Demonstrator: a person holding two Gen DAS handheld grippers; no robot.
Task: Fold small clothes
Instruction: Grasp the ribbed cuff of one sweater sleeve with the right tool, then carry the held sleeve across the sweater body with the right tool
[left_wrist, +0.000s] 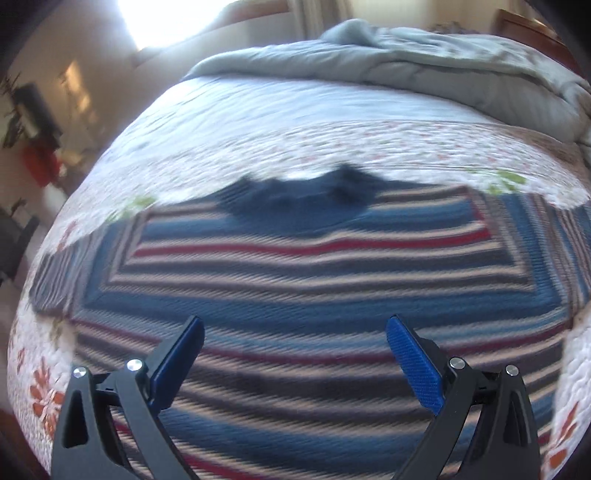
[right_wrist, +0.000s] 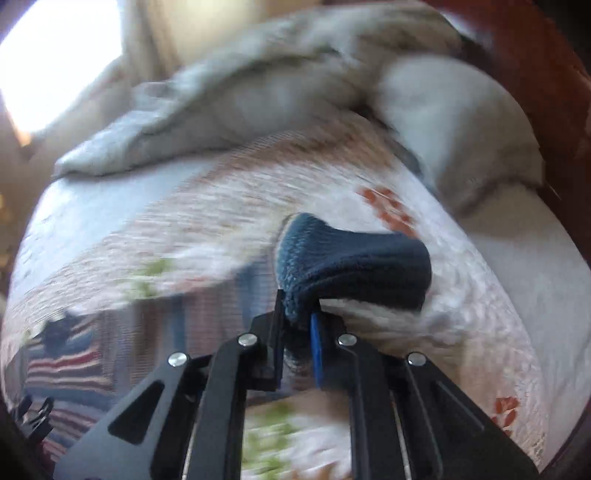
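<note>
The right gripper (right_wrist: 297, 325) has its jaws clamped on a bunched end of navy knit (right_wrist: 351, 258), most likely a cuff or sleeve end of the striped sweater (left_wrist: 295, 288), though the blur keeps me from saying which part for sure. That sweater lies spread flat on the floral quilt (left_wrist: 258, 155) at the near edge of the bed, its blue, red and pale bands running across and its dark neckline toward the rumpled grey duvet (left_wrist: 424, 55) heaped at the far side. The left gripper (left_wrist: 295, 354) hangs over the lower body of the sweater with its jaws wide apart and nothing between them. In the right wrist view the pinched piece stands clear of the quilt while the striped body stays down at the lower left, so I judge the step in hand to be carrying this end in over the body. To do it well, the pinch should keep hold of the whole thickness of knit, and the lift should stay low so the heavy fabric does not drag the body askew. The free left gripper could press down at the fold line to anchor it. The pinched end should be laid square across the stripes, using them as a guide, before it is let go.
</note>
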